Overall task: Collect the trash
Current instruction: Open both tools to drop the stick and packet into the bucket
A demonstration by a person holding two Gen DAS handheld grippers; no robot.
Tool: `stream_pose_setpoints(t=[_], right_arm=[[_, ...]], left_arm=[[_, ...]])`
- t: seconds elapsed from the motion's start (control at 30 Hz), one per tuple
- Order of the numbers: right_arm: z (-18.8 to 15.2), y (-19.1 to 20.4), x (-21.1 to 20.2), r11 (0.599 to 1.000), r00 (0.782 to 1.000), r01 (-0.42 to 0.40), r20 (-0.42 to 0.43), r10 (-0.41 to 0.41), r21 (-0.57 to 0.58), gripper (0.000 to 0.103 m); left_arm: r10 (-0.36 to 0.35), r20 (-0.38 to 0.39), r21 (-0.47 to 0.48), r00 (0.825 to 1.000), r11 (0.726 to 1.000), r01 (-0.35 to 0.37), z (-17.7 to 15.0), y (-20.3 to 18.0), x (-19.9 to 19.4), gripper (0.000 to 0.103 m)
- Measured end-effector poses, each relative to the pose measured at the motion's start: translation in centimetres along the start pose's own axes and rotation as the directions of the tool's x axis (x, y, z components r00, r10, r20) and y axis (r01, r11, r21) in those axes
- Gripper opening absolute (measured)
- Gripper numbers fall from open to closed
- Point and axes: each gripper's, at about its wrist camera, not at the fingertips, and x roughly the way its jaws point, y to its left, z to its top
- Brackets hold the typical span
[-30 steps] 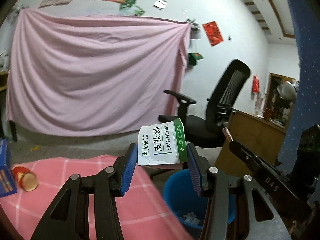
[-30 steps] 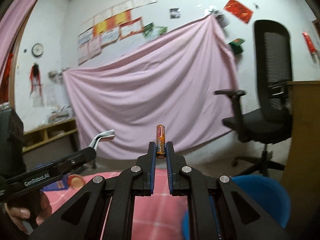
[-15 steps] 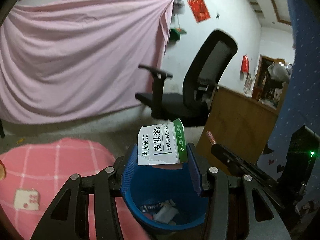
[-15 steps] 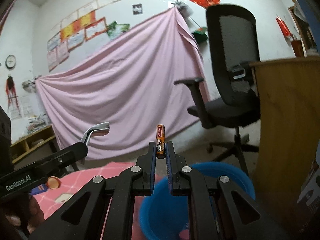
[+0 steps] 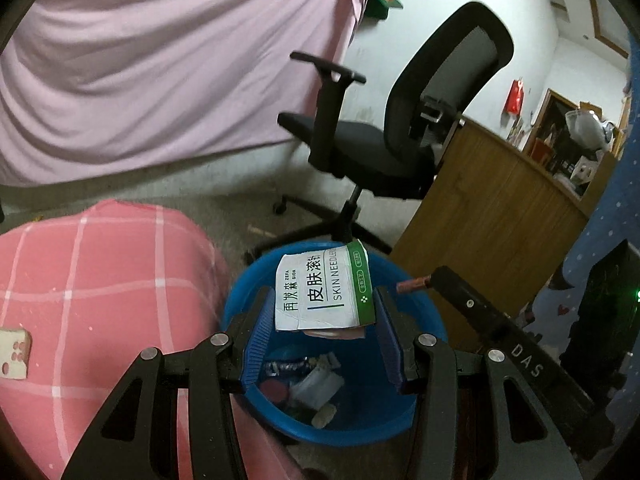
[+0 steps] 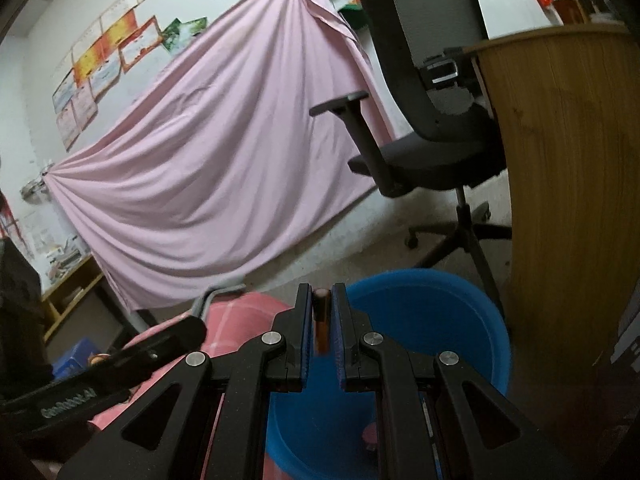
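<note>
Left gripper (image 5: 325,322) holds the skin needle packet (image 5: 324,294) right over the blue bin (image 5: 240,300). Right gripper (image 6: 321,322) pinches a battery (image 6: 321,320), long way up, at the bin's near edge. Both just need to let go.

Black office chair (image 5: 404,132) beside wooden desk (image 5: 492,216), w/ pink sheet (image 6: 208,140) hung on wall behind.

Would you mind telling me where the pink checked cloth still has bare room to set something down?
The pink checked cloth is bare from its rounded far edge to the blue bucket beside it; only a small dice-like block sits at its left margin. The bucket's bottom is crowded with trash.
</note>
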Motion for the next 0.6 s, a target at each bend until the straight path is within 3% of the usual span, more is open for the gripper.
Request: stream_pose_setpoints(t=[0.33,0.6], right_arm=[[-0.6,-0.7,1.4,1.0,0.996,0.001,-0.087,0.001,0.022,0.009],[-0.5,-1.1,1.5,0.999,0.995,0.008,-0.097,-0.005,0.034,0.01]], left_arm=[[-0.003,-0.085,-0.057,0.996,0.998,-0.002,-0.3,1.3,1.4,0.045],[0.008,-0.073,-0.07,0.997,0.997,-0.013,0.0,2.0,0.6,0.053]])
